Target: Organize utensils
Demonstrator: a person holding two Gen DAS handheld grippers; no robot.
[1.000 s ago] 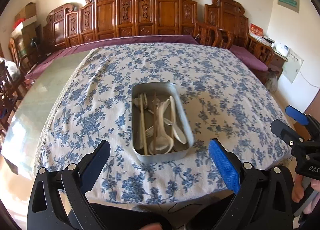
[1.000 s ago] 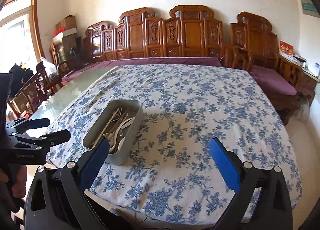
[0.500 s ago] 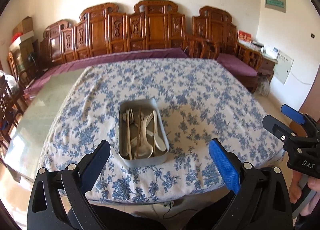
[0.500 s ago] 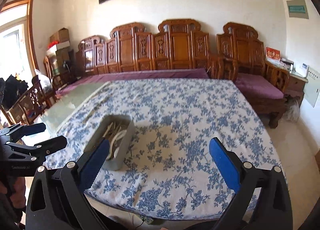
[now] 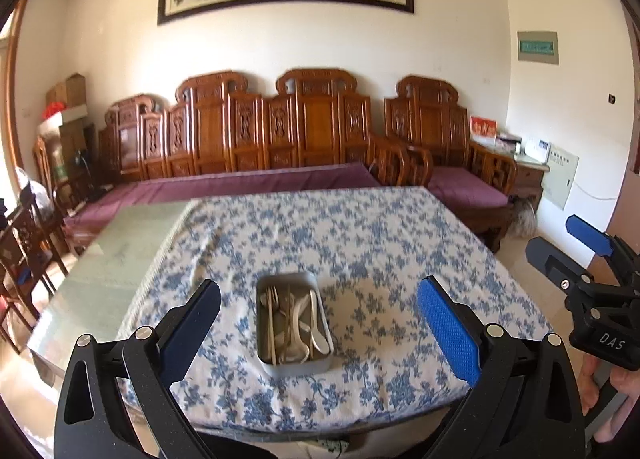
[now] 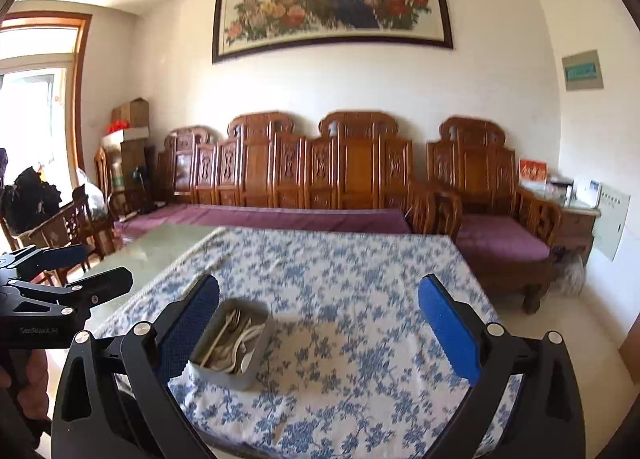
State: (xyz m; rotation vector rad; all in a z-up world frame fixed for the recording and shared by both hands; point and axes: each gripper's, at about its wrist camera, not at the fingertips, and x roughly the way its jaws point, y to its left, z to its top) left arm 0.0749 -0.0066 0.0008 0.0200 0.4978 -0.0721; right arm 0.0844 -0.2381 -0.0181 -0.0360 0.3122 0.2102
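Here we hold the left gripper point(image 5: 318, 323) with its blue pads spread wide and nothing between them; the metal tin point(image 5: 294, 319) of utensils point(image 5: 292, 317) lies framed in that gap, well beyond the tips, near the front edge of the table point(image 5: 360, 243). Our right gripper point(image 6: 320, 323) is likewise wide open and empty, and from it the tin point(image 6: 232, 343) sits low and left, just past the left pad point(image 6: 188, 327), partly hidden by it. Both grippers hang back off the table's near edge, raised and pointing level across the floral tablecloth point(image 6: 340, 283) toward the carved wooden bench point(image 6: 320, 171). Each gripper shows at the edge of the other's view, side by side.
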